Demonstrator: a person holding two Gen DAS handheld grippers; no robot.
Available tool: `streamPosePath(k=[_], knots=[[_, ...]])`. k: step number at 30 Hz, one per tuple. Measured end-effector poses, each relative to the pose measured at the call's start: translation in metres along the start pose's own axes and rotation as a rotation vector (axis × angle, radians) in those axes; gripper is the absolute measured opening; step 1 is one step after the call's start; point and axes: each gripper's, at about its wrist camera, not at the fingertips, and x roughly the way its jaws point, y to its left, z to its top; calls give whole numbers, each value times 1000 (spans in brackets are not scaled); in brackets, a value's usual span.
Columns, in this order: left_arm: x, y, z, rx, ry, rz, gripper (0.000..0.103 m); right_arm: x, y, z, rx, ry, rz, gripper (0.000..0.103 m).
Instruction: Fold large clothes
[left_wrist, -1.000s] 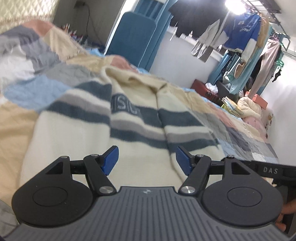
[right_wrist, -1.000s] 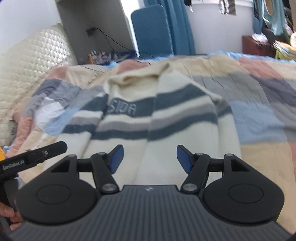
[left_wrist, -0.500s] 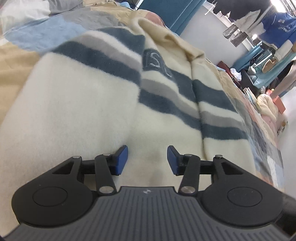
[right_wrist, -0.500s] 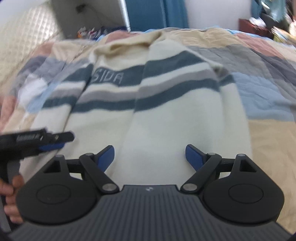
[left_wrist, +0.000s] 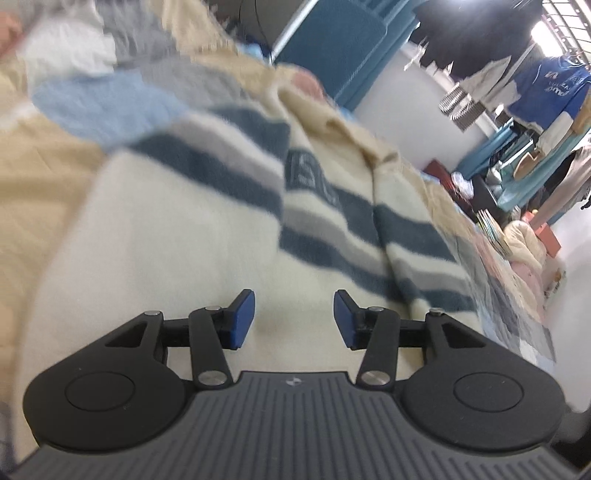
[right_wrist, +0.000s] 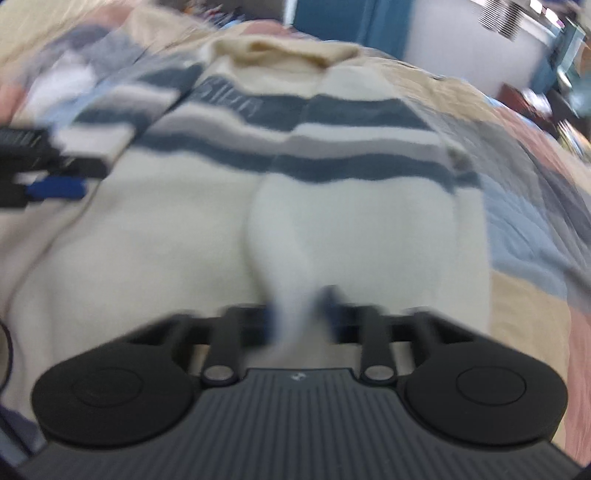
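Note:
A cream sweater (left_wrist: 177, 236) with dark blue and grey stripes lies flat on the bed, collar at the far end, and it also shows in the right wrist view (right_wrist: 351, 206). My left gripper (left_wrist: 293, 319) is open just above the sweater's plain lower part. My right gripper (right_wrist: 299, 319) is shut on a pinched ridge of the sweater's lower part; this view is blurred by motion. The left gripper's blue-padded finger shows at the left edge of the right wrist view (right_wrist: 55, 188).
A patchwork quilt (left_wrist: 92, 103) in beige, light blue, grey and pink covers the bed. A blue chair (left_wrist: 332, 48) stands behind it. Hanging clothes (left_wrist: 546, 85) and piled items (left_wrist: 517, 236) fill the far right.
My right gripper has closed from wide open onto a fold of the sweater. My left gripper has pulled back and opened a little wider over the sweater.

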Motion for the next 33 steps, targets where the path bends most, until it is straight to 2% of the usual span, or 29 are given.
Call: streamPosePath(k=[3, 7, 9, 12, 14, 16, 20, 23, 27, 33], knots=[[-13, -1, 4, 42, -50, 31, 54, -22, -27, 17, 77, -73, -5, 15], [-21, 7, 8, 55, -79, 89, 55, -40, -72, 51, 129, -162, -84, 14], [-20, 13, 9, 53, -74, 135, 61, -43, -97, 68, 157, -188, -132, 14], [-20, 28, 14, -14, -54, 136, 62, -34, -143, 97, 210, -213, -217, 14], [-19, 38, 15, -74, -43, 122, 62, -26, -174, 108, 270, -245, -239, 14], [-18, 46, 17, -113, -37, 122, 62, -7, -206, 115, 355, -240, -270, 14], [-14, 50, 15, -132, -23, 113, 62, 32, -247, 103, 582, -232, -339, 15], [-6, 44, 11, -77, -11, 145, 62, 63, -252, 80, 673, -215, -375, 15], [-1, 30, 7, -13, -17, 168, 62, 95, -254, 58, 689, -159, -346, 15], [7, 2, -7, 140, 11, 165, 60, 102, -257, 57, 596, -179, -359, 16]])
